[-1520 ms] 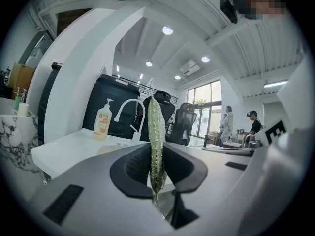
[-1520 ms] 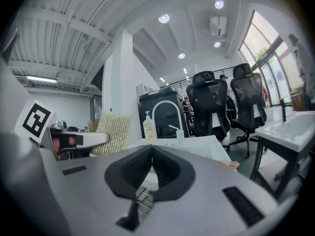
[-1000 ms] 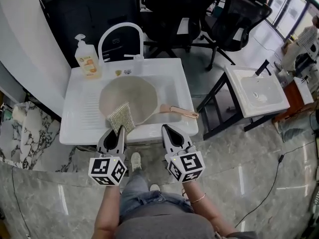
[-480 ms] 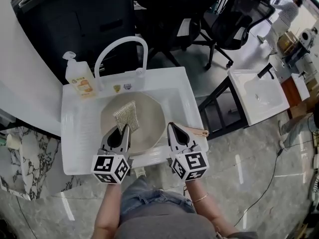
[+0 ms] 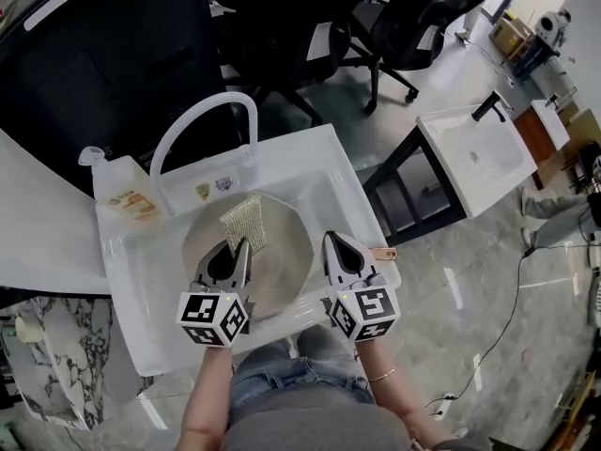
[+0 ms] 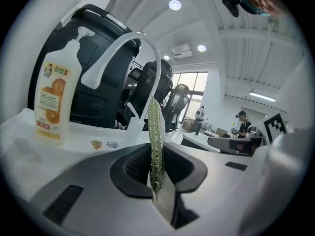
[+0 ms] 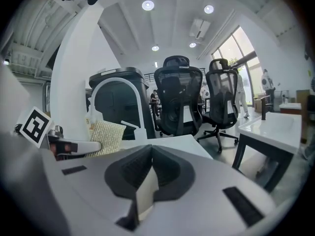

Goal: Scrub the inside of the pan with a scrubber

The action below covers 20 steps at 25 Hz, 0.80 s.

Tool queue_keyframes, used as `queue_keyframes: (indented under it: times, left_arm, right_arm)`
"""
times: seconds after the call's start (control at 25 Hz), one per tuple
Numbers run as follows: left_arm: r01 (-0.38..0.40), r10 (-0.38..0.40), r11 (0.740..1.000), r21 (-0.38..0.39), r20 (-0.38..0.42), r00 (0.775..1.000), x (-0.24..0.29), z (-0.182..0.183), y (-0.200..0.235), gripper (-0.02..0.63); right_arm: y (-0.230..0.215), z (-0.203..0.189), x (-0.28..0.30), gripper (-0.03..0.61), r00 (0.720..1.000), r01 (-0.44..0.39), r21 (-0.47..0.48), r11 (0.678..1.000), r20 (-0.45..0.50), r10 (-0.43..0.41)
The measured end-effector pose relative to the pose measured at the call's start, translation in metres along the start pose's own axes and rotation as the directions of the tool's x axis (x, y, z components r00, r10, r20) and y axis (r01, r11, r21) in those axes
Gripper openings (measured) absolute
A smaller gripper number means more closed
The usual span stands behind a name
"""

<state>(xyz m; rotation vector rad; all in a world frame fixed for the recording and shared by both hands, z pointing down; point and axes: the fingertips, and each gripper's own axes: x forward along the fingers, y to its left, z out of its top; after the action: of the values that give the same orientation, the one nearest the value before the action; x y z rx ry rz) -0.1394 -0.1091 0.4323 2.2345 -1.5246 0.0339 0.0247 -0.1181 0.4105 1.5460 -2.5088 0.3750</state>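
A round grey pan lies in the white sink, its copper handle end poking out to the right. My left gripper is over the pan, shut on a pale green scrubber that reaches toward the pan's far side. In the left gripper view the scrubber stands edge-on, pinched between the jaws. My right gripper hovers over the pan's handle at the right; its jaws are shut with nothing between them. The right gripper view also catches the scrubber.
A white arched faucet and an orange soap bottle stand at the sink's back left. A second white basin on a black stand is to the right. Black office chairs stand behind the sink.
The left gripper has carried the scrubber from the pan's near left rim to over its middle. The right gripper has moved forward over the pan handle.
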Motion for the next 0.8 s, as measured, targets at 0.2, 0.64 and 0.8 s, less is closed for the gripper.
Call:
queue_keyframes:
  times: [0.2,0.64,0.8]
  left_arm:
    - [0.073,-0.073,0.997,-0.004,-0.113,0.991,0.024,-0.027,-0.009,0.064]
    - [0.340,-0.292,0.940,0.029,-0.445,0.846,0.050,-0.098,-0.039,0.063]
    - [0.368,-0.313,0.930,0.007,-0.512,0.800,0.058,-0.118,-0.040,0.063]
  right_arm:
    - [-0.018,-0.016,-0.001,0.011,0.998,0.048,0.019,0.999,-0.048,-0.047]
    - [-0.047,-0.024,0.010,0.011,0.994,0.075,0.048,0.996,-0.083,-0.071]
    - [-0.046,-0.026,0.015,0.011,0.994,0.069,0.050,0.996,-0.092,-0.064]
